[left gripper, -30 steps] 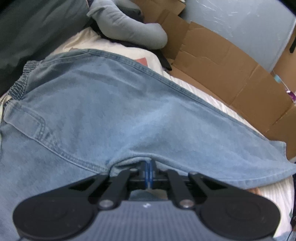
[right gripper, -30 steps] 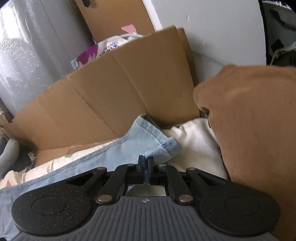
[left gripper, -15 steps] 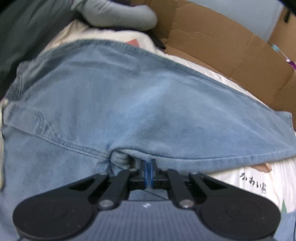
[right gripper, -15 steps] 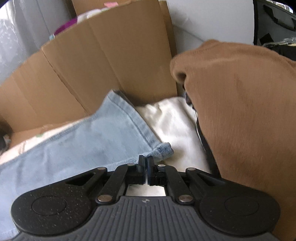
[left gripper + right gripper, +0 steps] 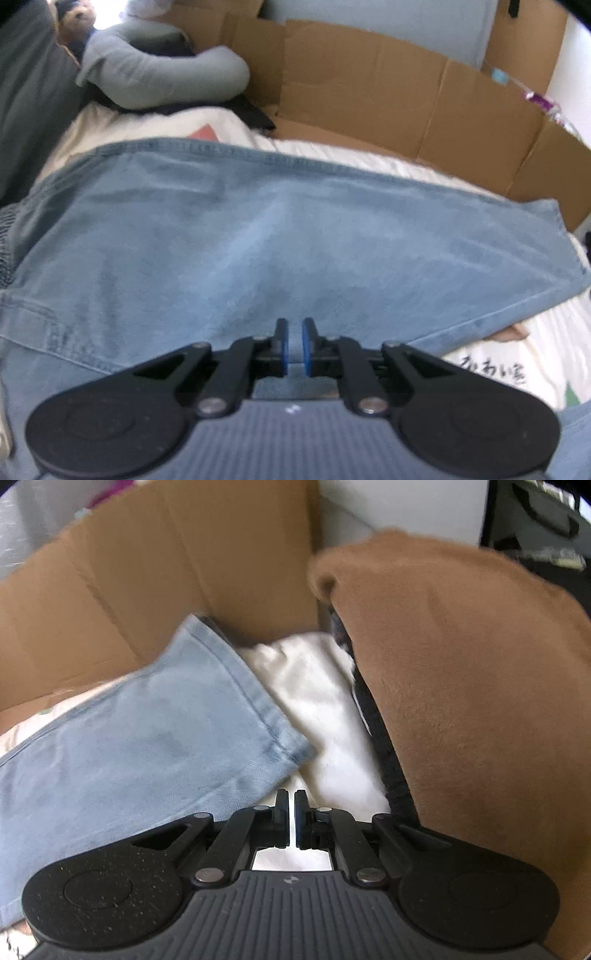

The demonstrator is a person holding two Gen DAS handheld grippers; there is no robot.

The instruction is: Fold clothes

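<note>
The jeans (image 5: 280,236) lie spread across a cream bedsheet (image 5: 517,373), one leg folded over the other, the hem end (image 5: 280,738) reaching toward the cardboard wall (image 5: 147,576). Denim looks soft but fairly heavy and thick: it should drape and sag when lifted, hold a crease reasonably, not slip much. Best holds, as a judgement: the stitched hem corner or the doubled side seam, where layers are thick enough for a pinch; the flat mid-leg gives nothing to bite. The left gripper (image 5: 294,345) hovers over the near edge of the leg, jaws opening a little, a narrow slit between the blue pads (image 5: 283,347), no cloth between them. The right gripper (image 5: 291,819) sits just off the hem corner over the white sheet, jaws nearly closed, a thin gap, nothing held. The left wrist view shows the full leg length, the pocket seam and the grey pillow (image 5: 162,74) beyond, none of which the right view has. The right wrist view alone shows the hem stitching close up and the brown fuzzy garment (image 5: 461,686) crowding the right side.
</note>
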